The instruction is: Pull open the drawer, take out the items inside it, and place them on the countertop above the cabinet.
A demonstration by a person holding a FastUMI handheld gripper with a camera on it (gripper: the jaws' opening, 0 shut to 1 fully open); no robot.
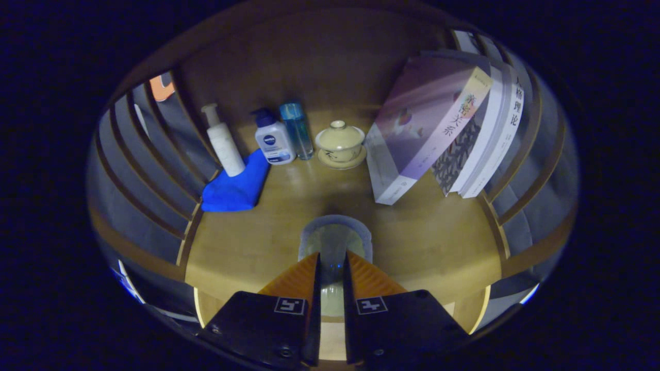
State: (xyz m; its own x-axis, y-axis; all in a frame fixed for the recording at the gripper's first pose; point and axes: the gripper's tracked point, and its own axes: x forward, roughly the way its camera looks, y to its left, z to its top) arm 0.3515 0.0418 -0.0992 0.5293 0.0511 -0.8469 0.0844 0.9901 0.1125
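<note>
Wooden bench (247,242) with slatted sides and a wooden back wall, pretty dim lighting. The claw (332,268) is pinched narrow around a pale translucent glass jar (334,238), both fingers pressed against its sides, and the jar looks to be sitting right on the bench. Well beyond the jar there's a cream lidded ceramic teacup on a saucer (340,144). Left of the teacup: a clear blue bottle (297,129), a white lotion bottle with a dark blue pump (273,139), a white pump bottle (223,140), and a folded blue cloth (236,186). Right of the teacup, leaning books (443,123).
</note>
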